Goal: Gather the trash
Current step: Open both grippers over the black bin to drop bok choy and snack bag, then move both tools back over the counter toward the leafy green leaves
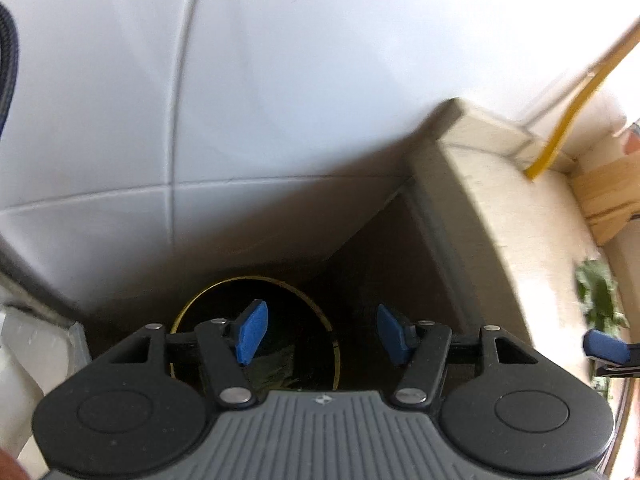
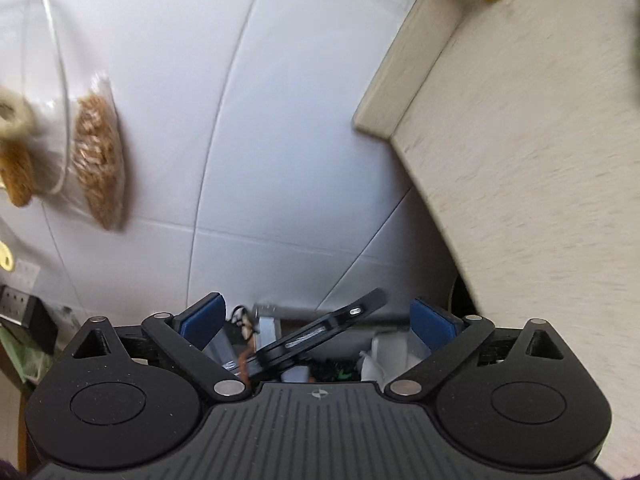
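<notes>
The left gripper (image 1: 318,334) is hanging with its blue pads (image 1: 252,332) spread apart and nothing between them, and it is pointing down over a dark round bin (image 1: 304,320) with a thin gold rim, which is sitting in the shadowed corner where the white tiled wall (image 1: 260,80) is meeting the side of a beige counter (image 1: 492,200). Something greenish and glinting is lying down in the bin (too dim to say what it is), so any trash there is showing only as a blur at about 6 o'clock inside the rim. Beyond, at 2 o'clock, a yellow rod (image 1: 568,120) is leaning on the counter's far end, and at 3 o'clock a green plant (image 1: 600,292) is showing beside the blue tip of the other tool (image 1: 604,346). The right gripper (image 2: 316,320) is standing open as well, its pads (image 2: 204,316) wide and gripping nothing; between them a black flat linkage arm (image 2: 320,336) is lying slantwise above a jumble of white and dark bits that I cannot make out. Farther off, at 9 o'clock on the wall, a clear packet of brown crumbly stuff (image 2: 98,152) is hanging beside a white cord (image 2: 52,40), and the counter is filling the 2 o'clock side.
</notes>
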{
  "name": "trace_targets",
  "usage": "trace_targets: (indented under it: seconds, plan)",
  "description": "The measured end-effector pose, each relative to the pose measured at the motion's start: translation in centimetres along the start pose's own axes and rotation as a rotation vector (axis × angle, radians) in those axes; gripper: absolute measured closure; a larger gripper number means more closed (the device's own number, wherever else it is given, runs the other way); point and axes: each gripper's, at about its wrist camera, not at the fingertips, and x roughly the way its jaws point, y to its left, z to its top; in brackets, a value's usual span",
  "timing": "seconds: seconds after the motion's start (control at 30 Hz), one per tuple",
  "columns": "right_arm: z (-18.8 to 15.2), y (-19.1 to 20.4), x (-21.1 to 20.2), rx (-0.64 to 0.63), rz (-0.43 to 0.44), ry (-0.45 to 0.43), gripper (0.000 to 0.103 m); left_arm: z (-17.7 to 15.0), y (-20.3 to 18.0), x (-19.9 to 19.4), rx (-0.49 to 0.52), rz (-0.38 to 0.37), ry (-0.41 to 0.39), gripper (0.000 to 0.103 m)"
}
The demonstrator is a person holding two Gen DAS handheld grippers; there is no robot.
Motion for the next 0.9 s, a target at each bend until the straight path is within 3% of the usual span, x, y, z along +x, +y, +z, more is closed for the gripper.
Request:
trace_targets:
  seconds: [0.23,0.37,0.67,0.9]
  plan:
    - [-1.1,-1.3,-6.6,-0.002,-0.057,-0.191,0.001,1.3,-6.4,-2.8,0.135,-0.106,-0.065,0.04]
    - [-2.2,-1.3,-10.4,-0.04,-0.132,-0.3,0.0,1.3,-10.7,-3.1,0.226,-0.188,-0.06,0.039]
    - [-7.5,3.4,-18.7,-0.376,-0.603,-0.675,0.0,0.4,-20.9,-2.1,0.451,-0.385,-0.028,0.034]
    - [-11.5,5.6,-21.5,-0.556,-0.751,-0.915,0.0,-1.8,-26.4,0.6,0.501,-0.521,0.093,0.033]
